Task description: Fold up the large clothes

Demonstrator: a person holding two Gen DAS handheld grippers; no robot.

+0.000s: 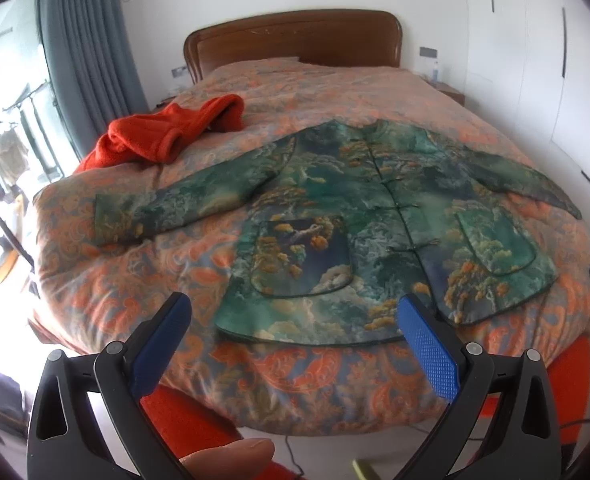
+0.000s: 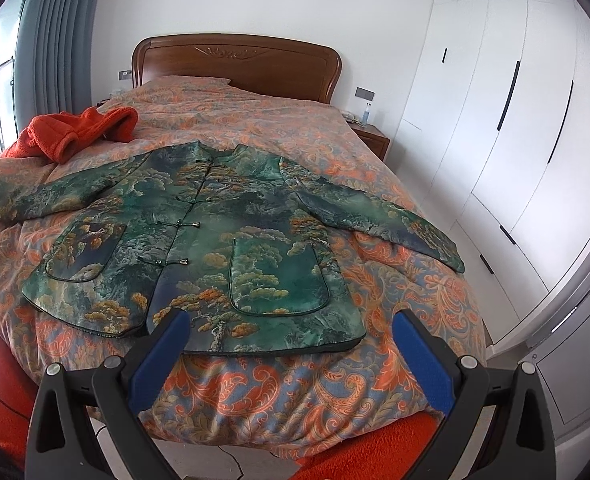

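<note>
Left wrist view: left gripper [image 1: 295,312] jaws spread wide, holding nothing, above the hem of a green landscape-print jacket [image 1: 335,208]. Jacket lies flat, front up, sleeves out, knot buttons fastened, on the orange paisley quilt [image 1: 135,280] at the bed's foot end. Red fleece garment [image 1: 167,136] heaped near the left edge. Right wrist view: right gripper [image 2: 291,320] likewise wide apart, empty, over the hem. No readable writing or brand anywhere.

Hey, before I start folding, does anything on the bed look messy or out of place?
The green jacket lies flat, buttoned, sleeves spread, so it looks ready. The one odd thing is the orange fleece garment, crumpled in a heap near the bed's curtain-side edge, beyond the jacket's sleeve and seemingly apart from it. Both tongs hover open, holding nothing.
</note>
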